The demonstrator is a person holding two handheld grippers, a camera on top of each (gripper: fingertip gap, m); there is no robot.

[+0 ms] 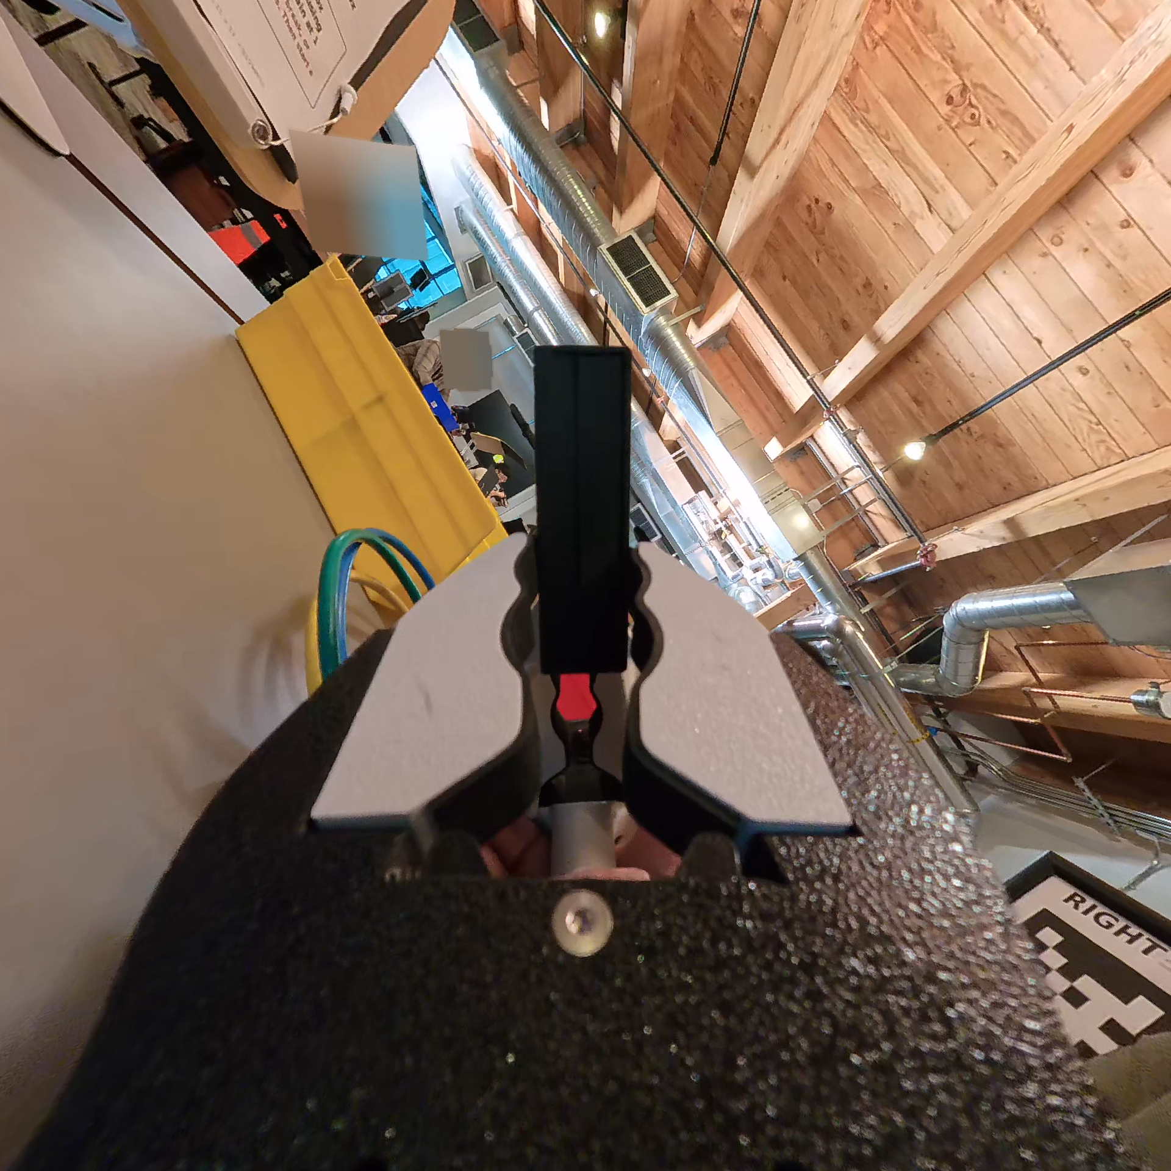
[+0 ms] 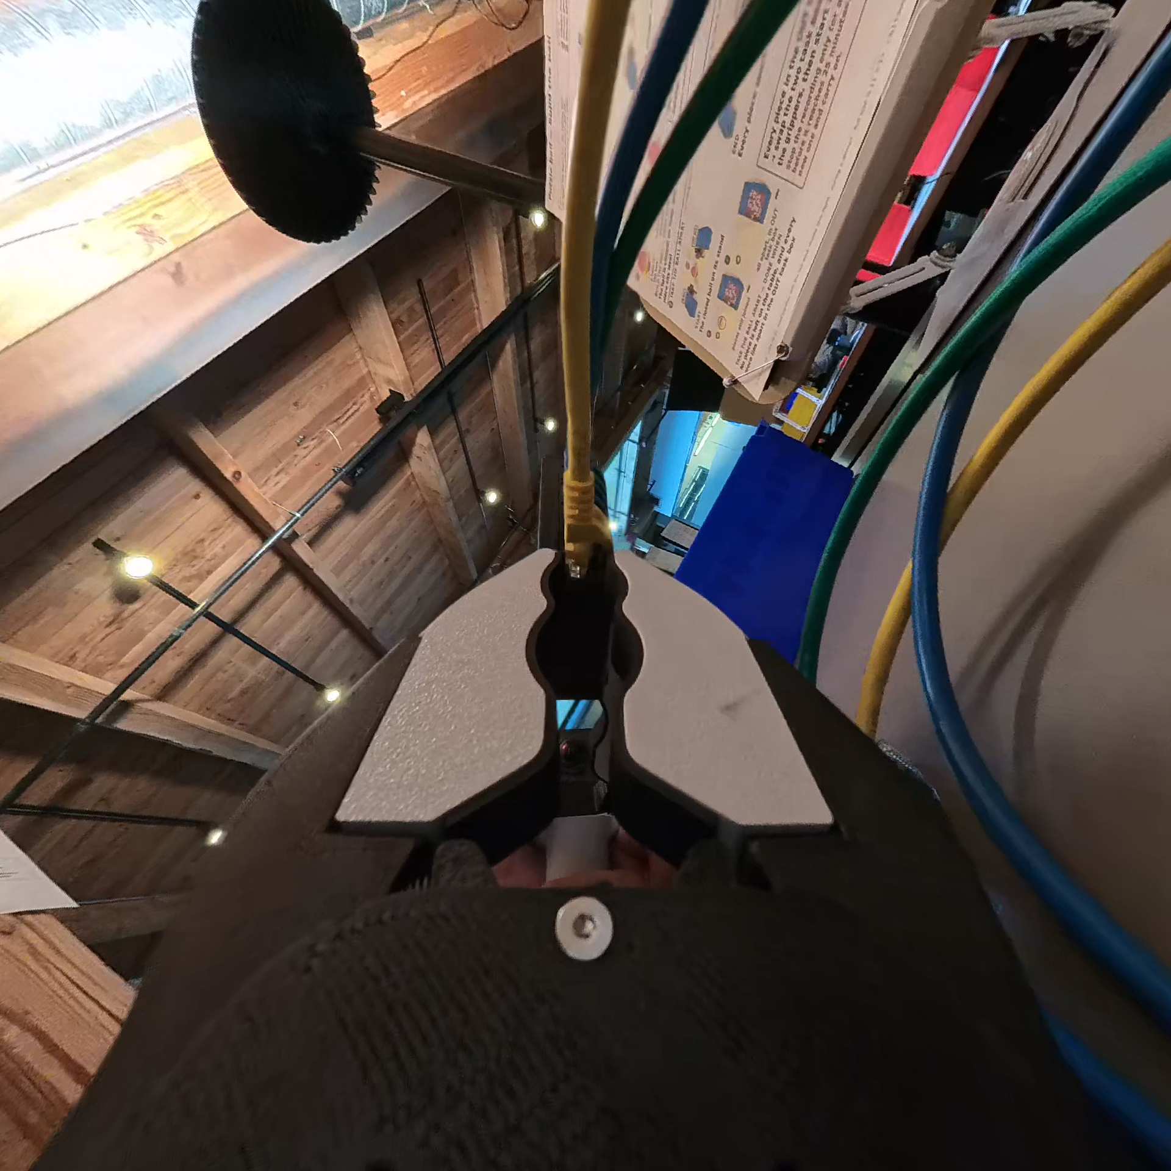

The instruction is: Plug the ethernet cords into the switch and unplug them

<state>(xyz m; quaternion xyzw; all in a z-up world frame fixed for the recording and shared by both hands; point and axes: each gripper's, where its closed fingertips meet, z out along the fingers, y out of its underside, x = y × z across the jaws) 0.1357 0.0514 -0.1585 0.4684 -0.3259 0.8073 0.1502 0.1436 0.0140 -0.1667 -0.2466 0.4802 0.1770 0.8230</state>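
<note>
My left gripper (image 1: pixel 583 557) is shut on the black switch (image 1: pixel 582 481), a narrow box that sticks out well past my fingertips. Green (image 1: pixel 329 608), blue (image 1: pixel 405 557) and yellow (image 1: pixel 312 659) cords loop behind my left finger. My right gripper (image 2: pixel 582 564) is shut on a black body (image 2: pixel 576 640) that looks like the switch. The yellow cord (image 2: pixel 578 355) hangs down to it, and its plug (image 2: pixel 580 519) meets the body's top edge at my fingertips. I cannot tell whether the plug is fully seated. Blue (image 2: pixel 931 633) and green (image 2: pixel 843 551) cords curve past on the right.
Both views tilt up toward a wooden ceiling. A yellow bin (image 1: pixel 355 418) stands on the beige table (image 1: pixel 127 507). A blue bin (image 2: pixel 767 545) and a cardboard box with a printed sheet (image 2: pixel 748 209) are near the cords. The right gripper's marker tag (image 1: pixel 1109 969) shows low right. Across from one pair of fingers to the other is roughly 4 centimeters.
</note>
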